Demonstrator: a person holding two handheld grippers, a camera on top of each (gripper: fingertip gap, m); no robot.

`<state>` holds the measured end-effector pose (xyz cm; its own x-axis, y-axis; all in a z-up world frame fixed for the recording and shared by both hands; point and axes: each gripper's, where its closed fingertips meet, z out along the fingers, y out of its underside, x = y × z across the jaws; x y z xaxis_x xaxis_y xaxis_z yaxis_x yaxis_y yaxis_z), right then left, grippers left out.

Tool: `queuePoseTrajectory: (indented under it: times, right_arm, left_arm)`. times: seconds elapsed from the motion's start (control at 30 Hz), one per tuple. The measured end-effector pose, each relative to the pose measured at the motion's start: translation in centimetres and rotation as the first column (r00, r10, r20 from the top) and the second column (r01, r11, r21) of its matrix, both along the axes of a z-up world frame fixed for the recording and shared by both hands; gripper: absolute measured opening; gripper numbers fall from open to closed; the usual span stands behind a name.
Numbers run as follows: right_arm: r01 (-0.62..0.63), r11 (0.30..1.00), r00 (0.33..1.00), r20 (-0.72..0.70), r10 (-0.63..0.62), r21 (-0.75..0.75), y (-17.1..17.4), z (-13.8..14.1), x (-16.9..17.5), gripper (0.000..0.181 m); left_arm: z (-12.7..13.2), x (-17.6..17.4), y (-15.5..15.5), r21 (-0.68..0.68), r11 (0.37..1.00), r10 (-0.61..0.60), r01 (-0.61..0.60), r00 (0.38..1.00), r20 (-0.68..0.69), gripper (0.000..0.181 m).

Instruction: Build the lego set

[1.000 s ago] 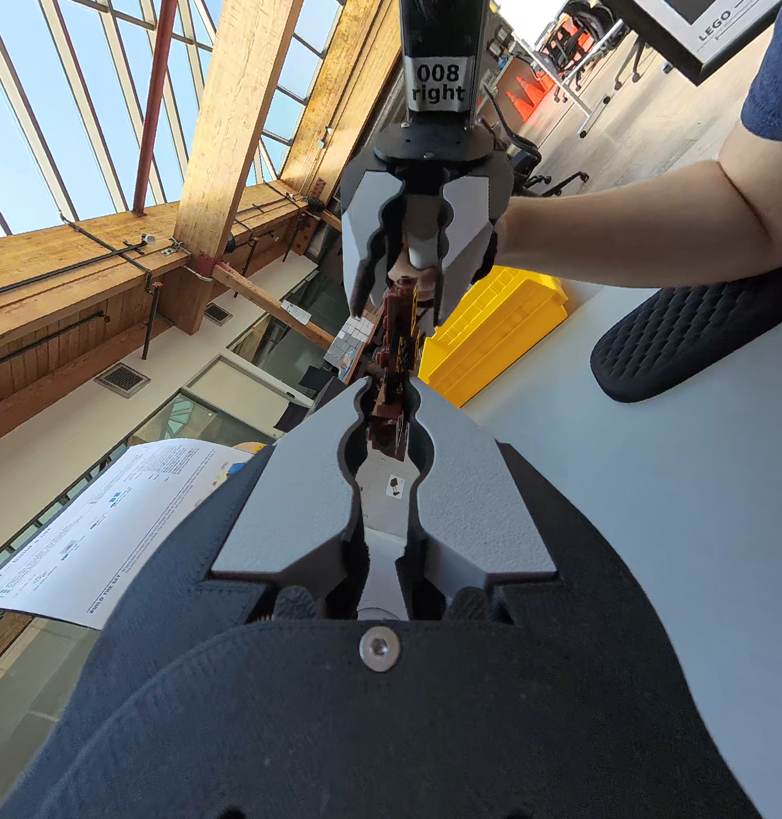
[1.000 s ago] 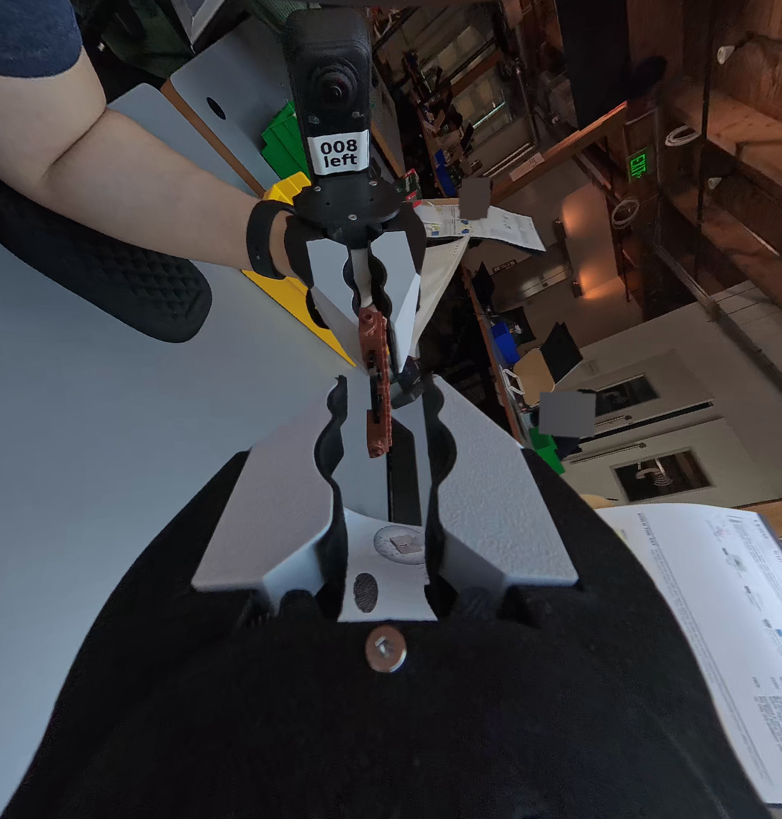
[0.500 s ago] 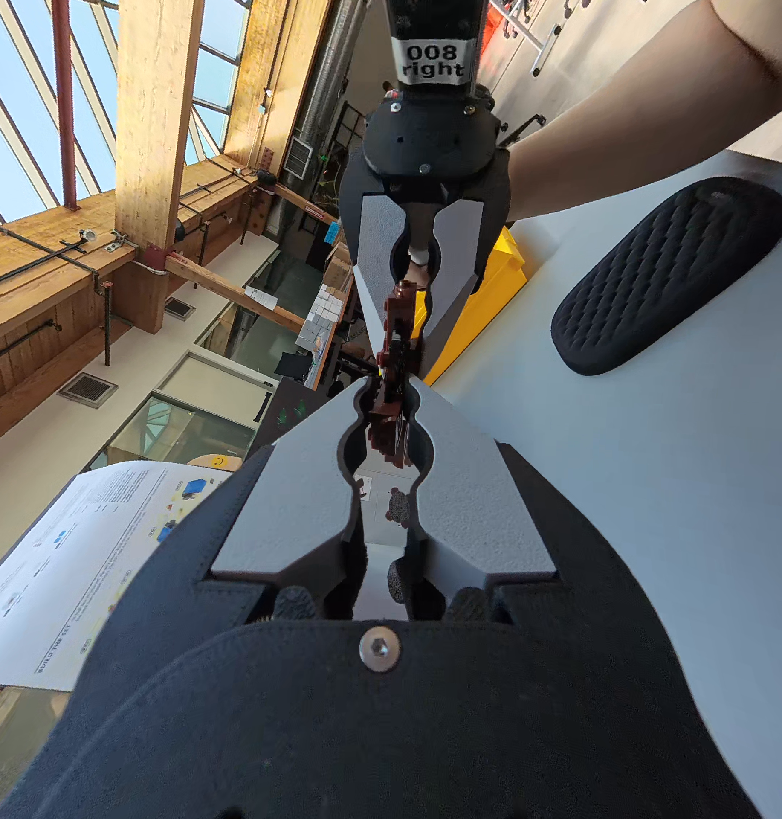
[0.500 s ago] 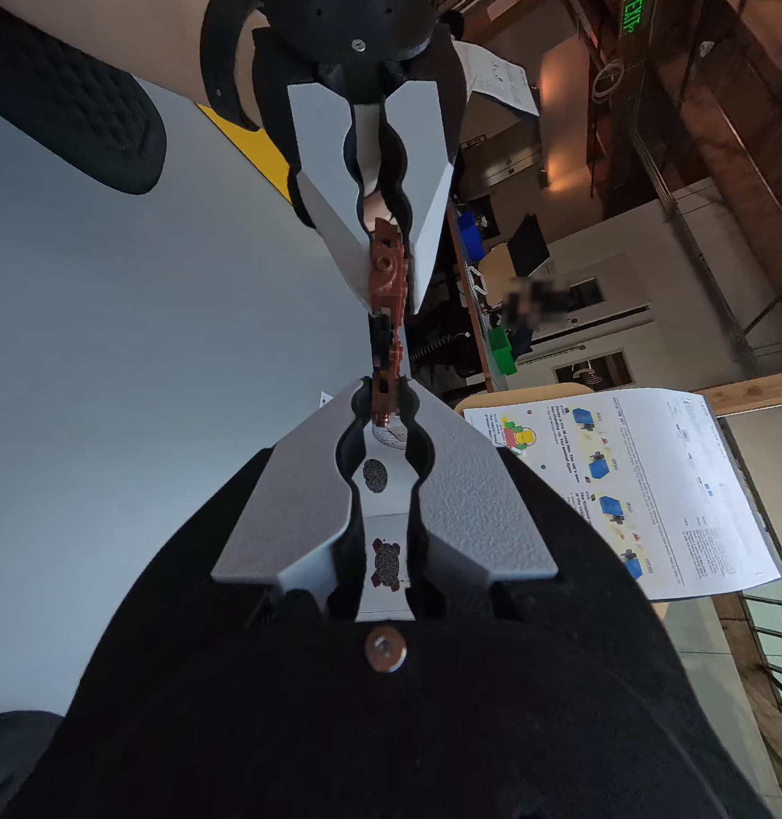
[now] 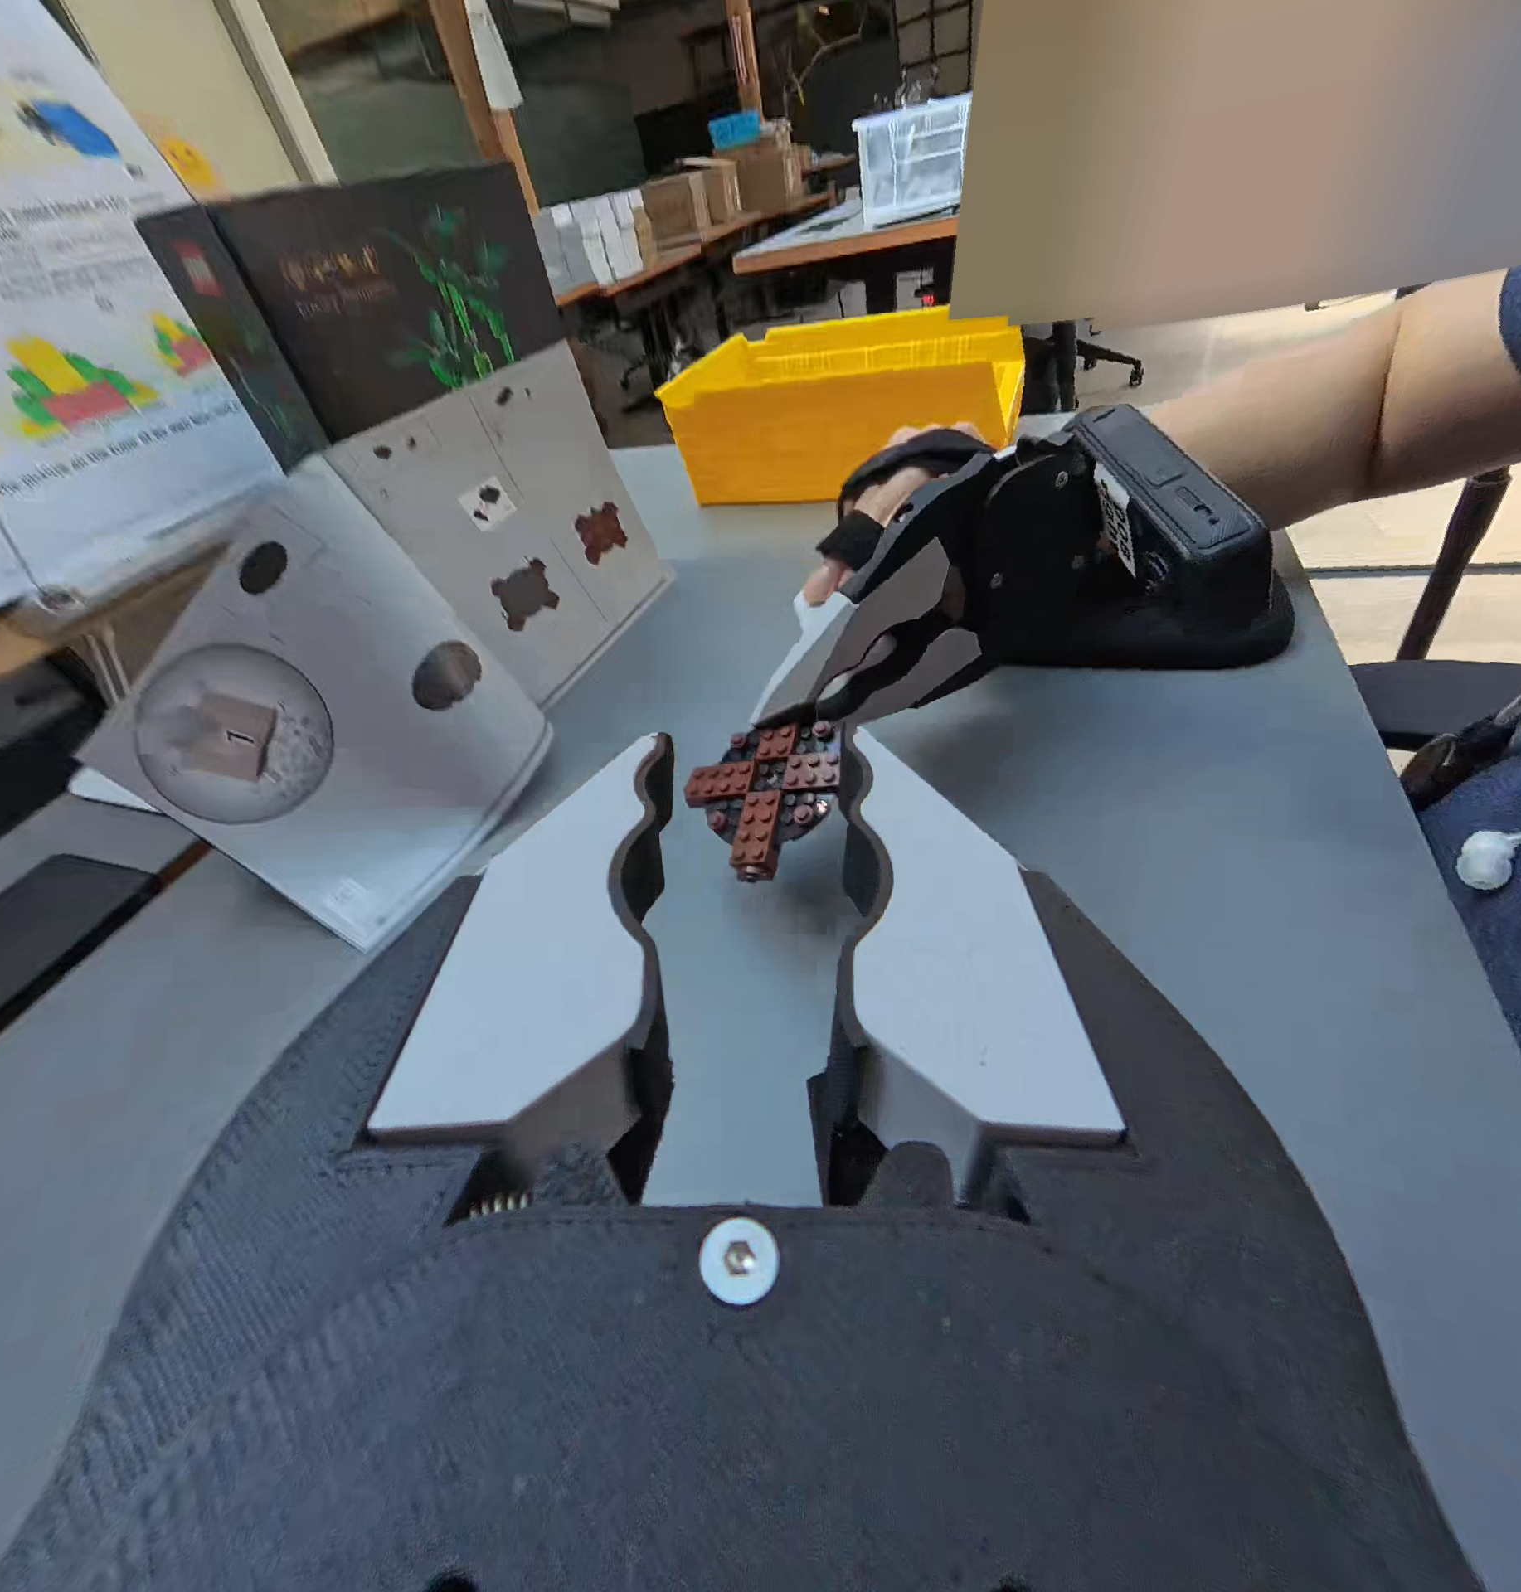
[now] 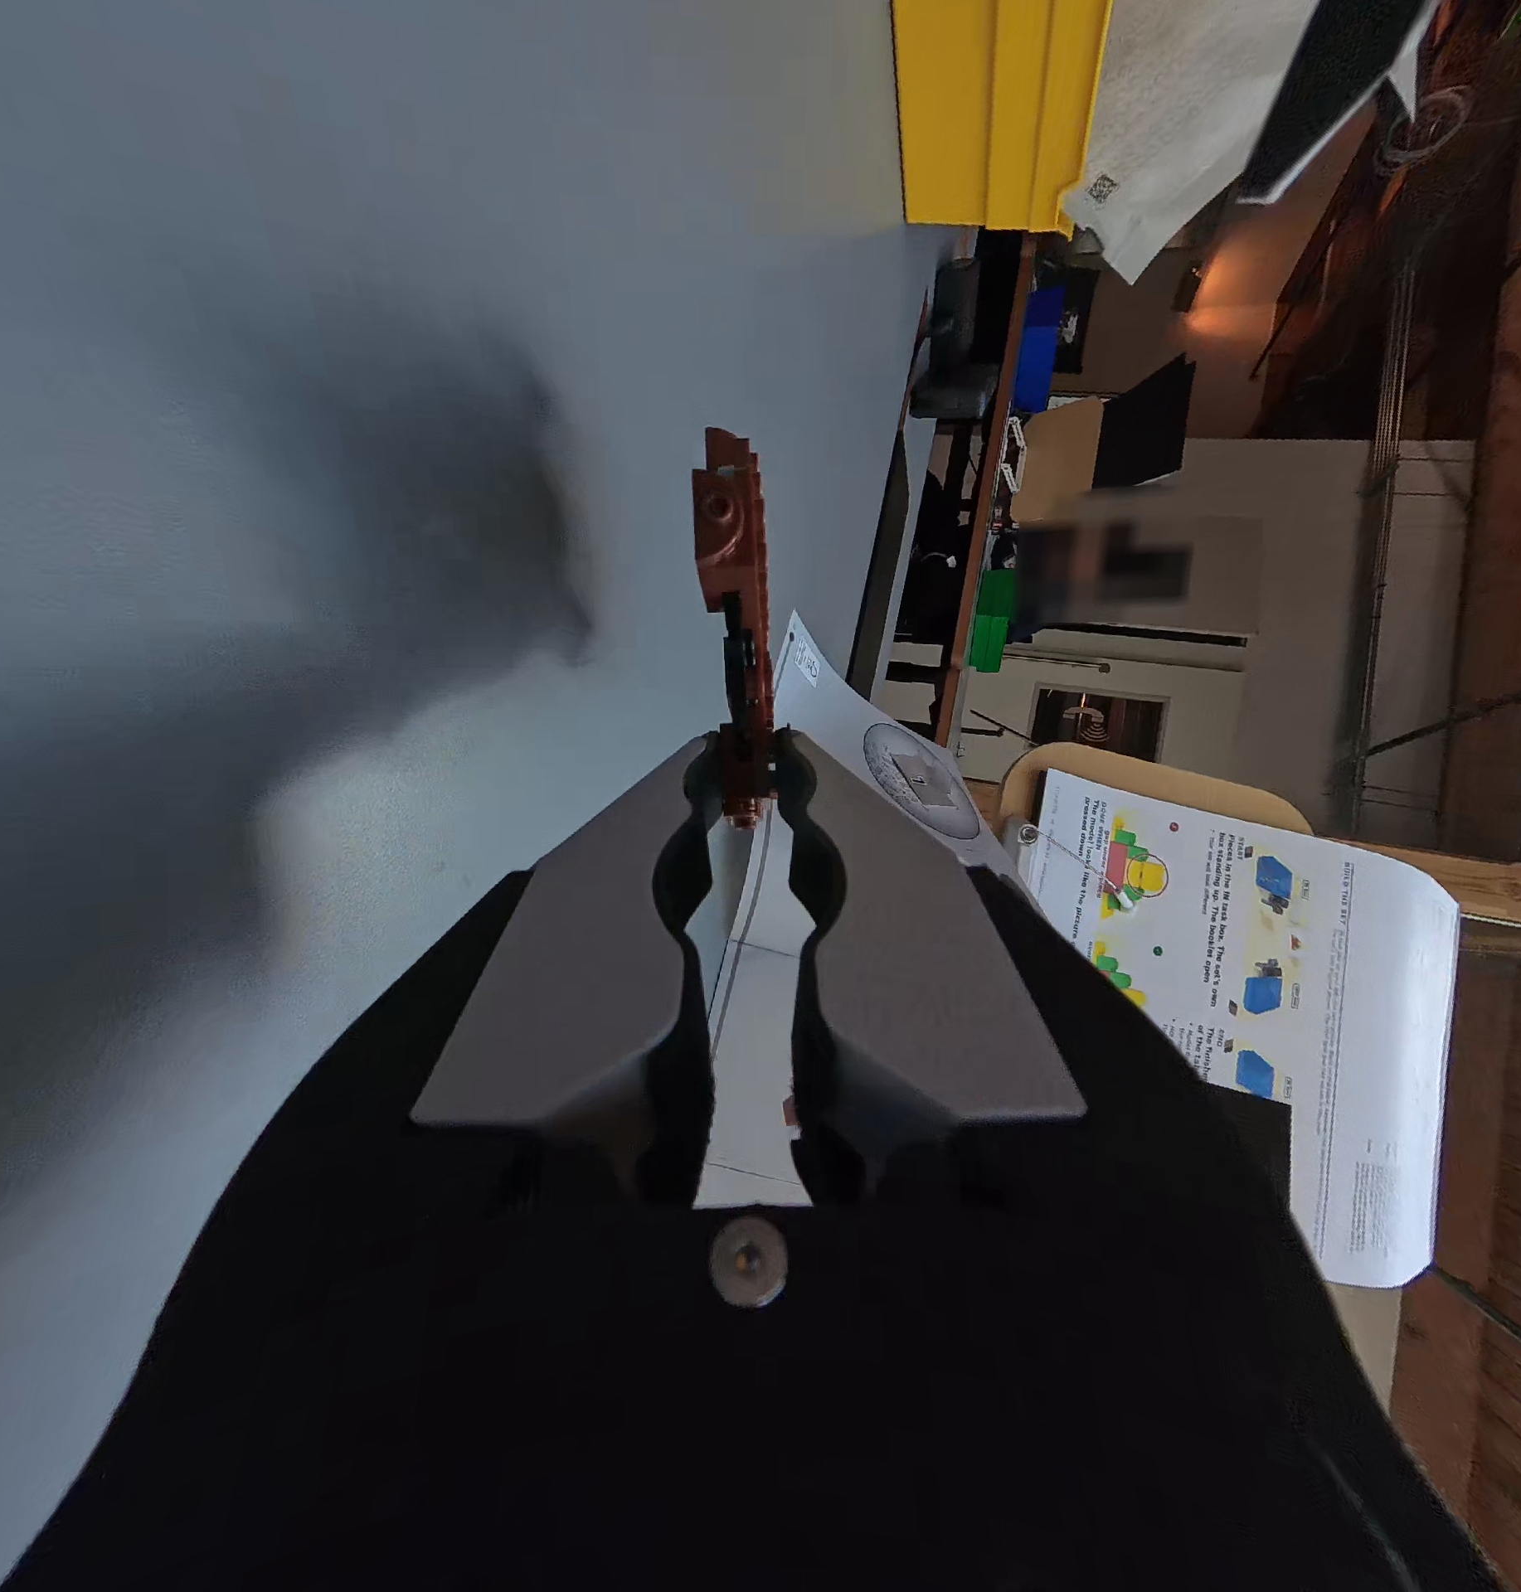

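Note:
The lego assembly is a dark round base with reddish-brown plates forming a cross on top. It hangs just above the grey table. My right gripper comes in from the right and is shut on its far edge. In the right wrist view the right gripper pinches the assembly edge-on, and it sticks out past the tips. My left gripper is open. Its two fingers flank the assembly without gripping it.
An open instruction booklet stands at the left with a black set box behind it. A yellow bin sits at the back. A printed sheet hangs at the table's side. A person's forearm reaches in from the right. My right fingertips sit around 15 cm from my left ones.
The left gripper has let go of the assembly and opened. Both views have swung from pointing upward down to the table. The right gripper keeps its hold.

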<state>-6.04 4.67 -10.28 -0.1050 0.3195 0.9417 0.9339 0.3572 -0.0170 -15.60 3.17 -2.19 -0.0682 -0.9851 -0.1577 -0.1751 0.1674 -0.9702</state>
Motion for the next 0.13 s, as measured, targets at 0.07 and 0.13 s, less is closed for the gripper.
queuePoseTrajectory:
  times: [0.07,0.13]
  right_arm:
    - [-0.008,1.000,1.000,0.022,0.008,-0.004,0.3,-0.8,-0.2,0.011]
    - [-0.018,1.000,1.000,0.006,0.018,0.020,0.3,-0.6,-0.5,0.011]
  left_arm:
    - [-3.6,0.5,-0.3,-0.064,0.998,-0.001,-0.007,0.992,-0.125,0.029]
    - [-7.0,1.3,0.5,-0.029,0.998,0.054,-0.063,0.965,-0.257,0.025]
